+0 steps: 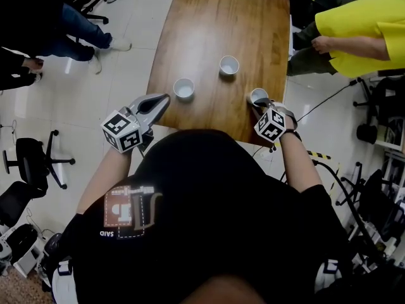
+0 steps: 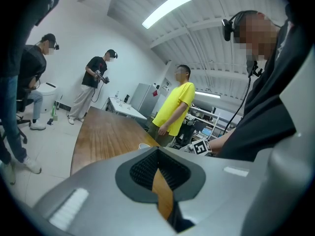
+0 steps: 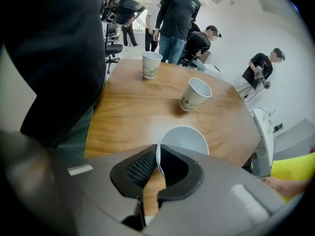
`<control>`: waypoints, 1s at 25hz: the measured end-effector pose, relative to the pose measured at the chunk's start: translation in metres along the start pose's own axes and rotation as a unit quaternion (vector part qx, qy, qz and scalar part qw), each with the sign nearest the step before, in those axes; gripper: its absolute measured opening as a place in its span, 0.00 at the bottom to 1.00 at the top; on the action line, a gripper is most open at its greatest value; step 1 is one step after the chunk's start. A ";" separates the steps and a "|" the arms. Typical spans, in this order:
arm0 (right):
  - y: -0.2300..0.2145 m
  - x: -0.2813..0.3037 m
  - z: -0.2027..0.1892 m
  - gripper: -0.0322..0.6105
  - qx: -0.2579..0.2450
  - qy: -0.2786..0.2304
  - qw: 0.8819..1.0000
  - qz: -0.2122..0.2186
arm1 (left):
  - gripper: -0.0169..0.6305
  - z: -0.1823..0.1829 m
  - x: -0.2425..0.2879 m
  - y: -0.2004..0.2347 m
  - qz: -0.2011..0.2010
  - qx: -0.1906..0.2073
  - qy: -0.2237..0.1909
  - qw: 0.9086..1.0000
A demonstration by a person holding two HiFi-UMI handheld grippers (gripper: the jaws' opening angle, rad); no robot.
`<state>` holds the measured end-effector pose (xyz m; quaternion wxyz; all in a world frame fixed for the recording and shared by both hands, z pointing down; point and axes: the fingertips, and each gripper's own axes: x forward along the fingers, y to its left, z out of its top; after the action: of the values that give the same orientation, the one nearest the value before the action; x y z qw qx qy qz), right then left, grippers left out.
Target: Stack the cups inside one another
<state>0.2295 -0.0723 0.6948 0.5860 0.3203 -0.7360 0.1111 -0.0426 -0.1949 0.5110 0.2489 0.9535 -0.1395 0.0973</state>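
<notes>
On the floor to the left of the wooden table (image 1: 215, 18) stand people in dark clothes (image 1: 57, 24), with a black office chair (image 1: 38, 160) nearer the wearer. The left gripper (image 1: 166, 97) hovers at the tabletop's near-left corner, pointing in over the edge. The left gripper view shows its jaws pressed together with nothing between the ribbed pads (image 2: 145, 168).

Three white paper cups stand upright and well apart on the near half of the tabletop. The left cup (image 1: 184, 88) is close to the left edge, just beyond the left gripper's tips but not touching them. The middle cup (image 1: 229, 65) sits farther in from the near edge, between the other two and closer to the right edge. The right cup (image 1: 258, 95) stands at the near-right corner, close to the right edge.

The right gripper (image 1: 261, 102) points steeply down onto the right cup. In the right gripper view its jaws pinch the cup's near wall at the rim, one pad outside and the other inside the open mouth, and the cup's base is on the wood.

Past the table's right edge stands a person in a yellow shirt (image 1: 361, 30).
</notes>
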 end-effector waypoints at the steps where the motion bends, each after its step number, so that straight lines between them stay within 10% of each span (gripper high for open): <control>1: 0.000 -0.001 0.000 0.09 0.001 0.000 1.000 0.003 | 0.04 0.000 -0.001 0.001 0.001 -0.001 -0.001 1.000; 13: -0.095 -0.063 0.128 0.09 0.035 -0.124 0.991 -0.033 | 0.04 0.004 -0.030 0.014 0.033 -0.013 -0.037 0.999; 20: -0.099 -0.018 0.150 0.10 0.015 -0.055 0.998 0.001 | 0.04 0.002 -0.060 0.030 0.059 -0.020 -0.050 0.997; 25: -0.098 -0.021 0.167 0.32 0.047 -0.094 0.994 -0.003 | 0.04 -0.001 -0.071 0.035 0.065 -0.024 -0.053 0.996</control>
<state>0.1586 -0.2307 0.6062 0.4987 0.3590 -0.7809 0.1126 -0.1205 -0.2085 0.5100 0.2569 0.9400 -0.2164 0.0596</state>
